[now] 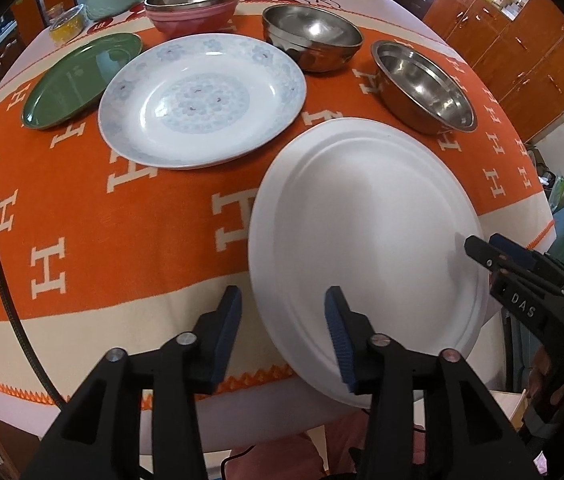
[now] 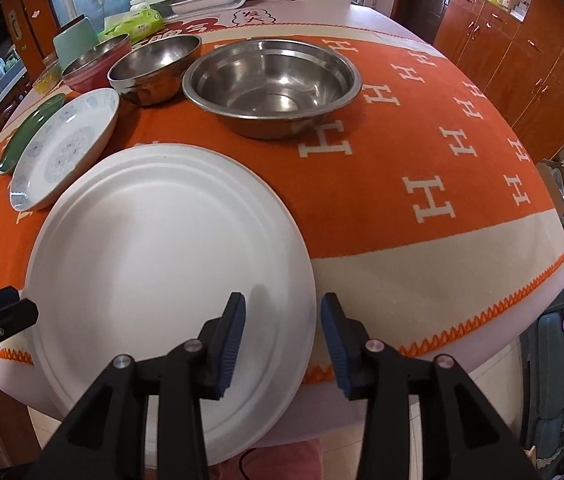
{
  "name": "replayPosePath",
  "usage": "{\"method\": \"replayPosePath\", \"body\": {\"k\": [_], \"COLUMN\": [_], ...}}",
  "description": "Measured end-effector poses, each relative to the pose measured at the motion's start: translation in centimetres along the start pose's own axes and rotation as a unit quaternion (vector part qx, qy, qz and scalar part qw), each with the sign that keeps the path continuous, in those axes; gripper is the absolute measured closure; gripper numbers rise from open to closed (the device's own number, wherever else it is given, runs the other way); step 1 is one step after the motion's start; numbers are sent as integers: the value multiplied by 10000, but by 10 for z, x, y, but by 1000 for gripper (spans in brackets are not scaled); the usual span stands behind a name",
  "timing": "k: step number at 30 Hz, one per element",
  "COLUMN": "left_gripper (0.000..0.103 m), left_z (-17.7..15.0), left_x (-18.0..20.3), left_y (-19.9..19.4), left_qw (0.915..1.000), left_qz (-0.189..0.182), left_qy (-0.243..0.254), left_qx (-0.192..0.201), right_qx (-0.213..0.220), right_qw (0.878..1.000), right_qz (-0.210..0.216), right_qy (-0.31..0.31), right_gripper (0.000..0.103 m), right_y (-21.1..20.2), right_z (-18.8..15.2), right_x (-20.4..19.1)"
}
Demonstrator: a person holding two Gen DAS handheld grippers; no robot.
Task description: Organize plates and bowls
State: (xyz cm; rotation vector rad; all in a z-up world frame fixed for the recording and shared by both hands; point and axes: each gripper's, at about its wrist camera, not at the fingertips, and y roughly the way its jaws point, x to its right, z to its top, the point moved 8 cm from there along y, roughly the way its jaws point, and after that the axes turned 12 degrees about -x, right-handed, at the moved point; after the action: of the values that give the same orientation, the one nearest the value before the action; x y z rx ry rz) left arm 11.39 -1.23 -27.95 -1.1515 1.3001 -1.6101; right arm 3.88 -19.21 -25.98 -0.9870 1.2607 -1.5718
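Orange-clothed table (image 2: 422, 132) carries the plain white plate (image 2: 161, 264) half off its near edge, rim between the parted, non-pinching jaws of both left gripper (image 1: 282, 320) and right gripper (image 2: 282, 328), patterned plate (image 1: 201, 96) waiting beyond for stacking.

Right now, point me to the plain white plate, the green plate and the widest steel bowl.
plain white plate (image 2: 153, 248), right wrist view, bare centre.
green plate (image 1: 77, 80), left wrist view, glossy middle.
widest steel bowl (image 2: 269, 80), right wrist view, inner wall.
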Motion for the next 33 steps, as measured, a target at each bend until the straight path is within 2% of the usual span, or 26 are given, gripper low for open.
{"method": "replayPosePath", "body": {"k": [9, 18, 24, 30, 33], "left_gripper": [50, 41, 33, 31, 27], "left_z": [-6, -8, -4, 1, 7], "left_x": [-16, -40, -55, -72, -80], "left_y": [-19, -57, -82, -95, -100], "left_qw": [9999, 9991, 9974, 9961, 9953], "left_qz": [-76, -53, 20, 158, 160], "left_qy": [-127, -166, -255, -400, -486], "left_qx": [88, 379, 680, 775, 826], "right_qx": [164, 411, 598, 682, 723], "right_qw": [9998, 9983, 9943, 9856, 9801], "right_qz": [23, 337, 745, 1493, 1821], "right_qy": [-69, -224, -474, -404, -311], "right_gripper": [56, 49, 47, 44, 40], "right_y": [-18, -38, -48, -49, -50], "right_z": [7, 20, 34, 49, 54], "right_x": [-11, -41, -69, -91, -97]}}
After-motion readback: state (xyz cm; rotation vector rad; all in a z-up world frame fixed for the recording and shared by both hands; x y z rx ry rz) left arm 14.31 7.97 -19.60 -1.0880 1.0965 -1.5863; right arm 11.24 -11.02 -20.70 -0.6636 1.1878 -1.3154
